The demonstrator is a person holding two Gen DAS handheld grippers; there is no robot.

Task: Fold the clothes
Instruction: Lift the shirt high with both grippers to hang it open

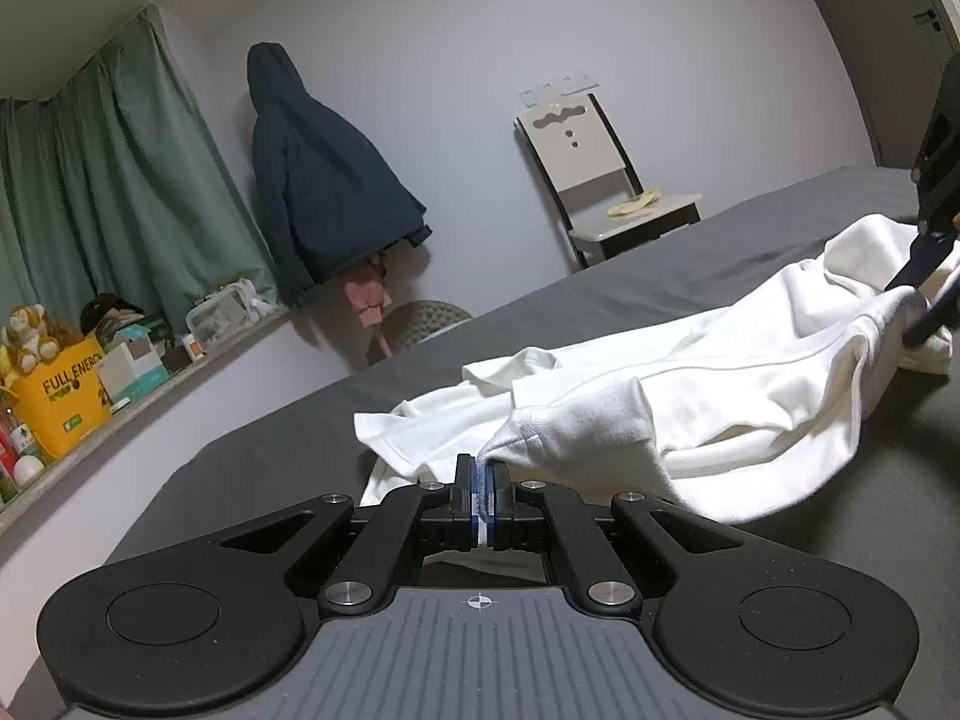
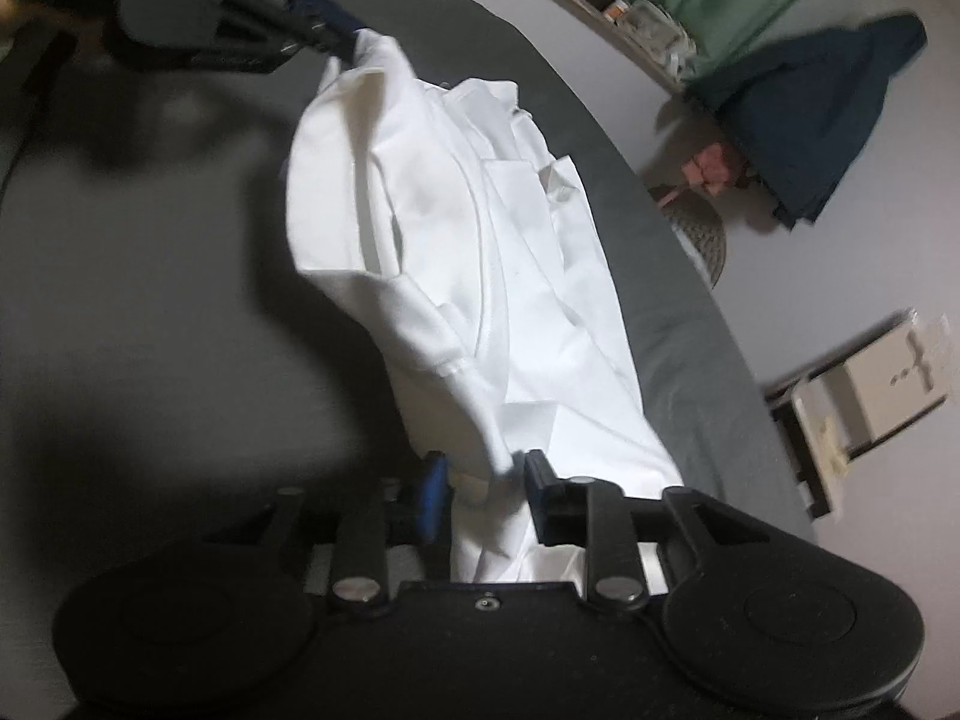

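A crumpled white shirt [image 1: 720, 384] [image 2: 450, 228] lies stretched across the grey bed [image 1: 300, 456] [image 2: 150, 300]. My left gripper [image 1: 482, 480] is shut on one end of it, with a bunched hem pinched between the blue pads. In the right wrist view that left gripper [image 2: 354, 39] sits at the top left, holding the far end. My right gripper [image 2: 486, 474] is at the shirt's other end with its fingers [image 2: 435, 480] apart and cloth lying loosely between them. From the left wrist view the right gripper [image 1: 900, 315] shows at the right edge, over the cloth.
A white chair [image 1: 606, 180] [image 2: 870, 402] stands by the wall beyond the bed. A dark hooded jacket [image 1: 324, 180] hangs beside green curtains [image 1: 108, 192]. The window ledge holds a yellow bucket [image 1: 66, 402], boxes and plush toys. A round wicker seat [image 1: 420, 324] sits near the bed's edge.
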